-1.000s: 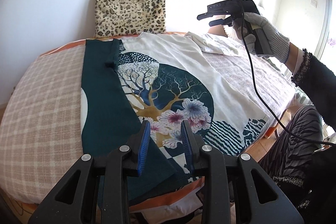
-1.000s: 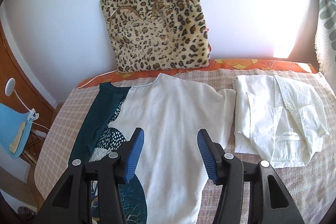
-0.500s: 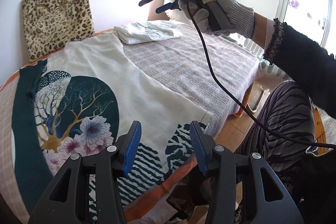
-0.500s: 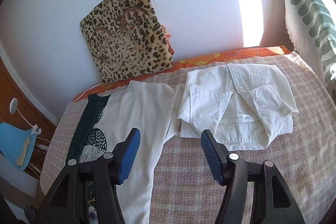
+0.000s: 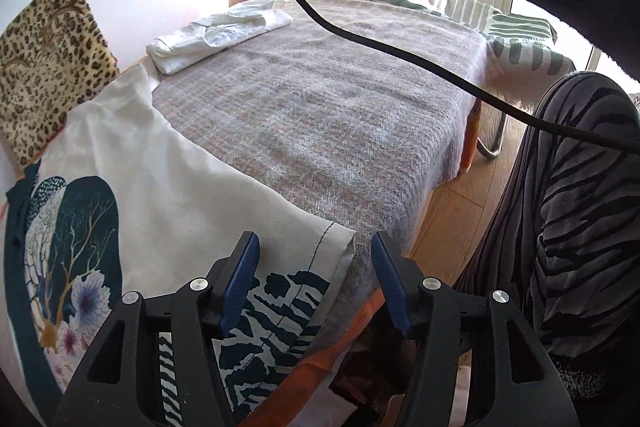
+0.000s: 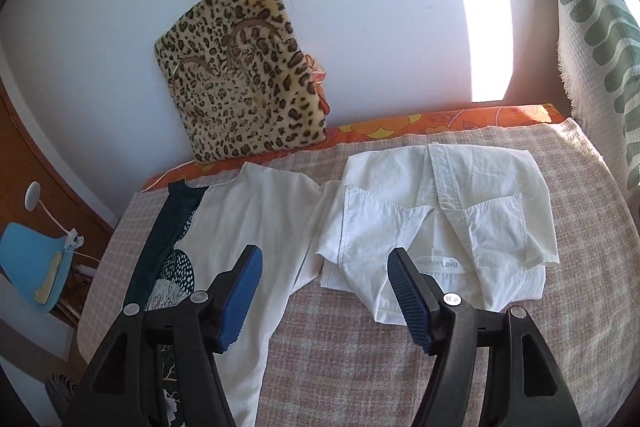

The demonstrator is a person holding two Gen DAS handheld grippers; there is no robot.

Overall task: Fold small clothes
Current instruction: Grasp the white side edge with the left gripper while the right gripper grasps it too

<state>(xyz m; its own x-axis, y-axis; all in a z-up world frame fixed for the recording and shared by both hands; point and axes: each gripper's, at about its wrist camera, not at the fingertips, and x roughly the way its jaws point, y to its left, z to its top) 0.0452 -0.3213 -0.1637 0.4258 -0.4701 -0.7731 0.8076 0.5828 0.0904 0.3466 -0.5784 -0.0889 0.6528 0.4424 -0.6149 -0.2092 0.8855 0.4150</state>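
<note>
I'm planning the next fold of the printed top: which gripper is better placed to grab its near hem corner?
Left. The left gripper hangs right over the printed top's hem corner, jaws opening, nothing between them. The right gripper sits farther up, between that top and the folded white shirt.

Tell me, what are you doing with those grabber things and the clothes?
A person is folding clothes on a blanket-covered table with a gripper in each hand. The printed T-shirt lies spread out flat. The left gripper hovers over its bottom corner, jaws opening, nothing held. The right gripper hovers empty near the shirt's sleeve, jaws opening too. A white shirt already sits folded beside it.
</note>
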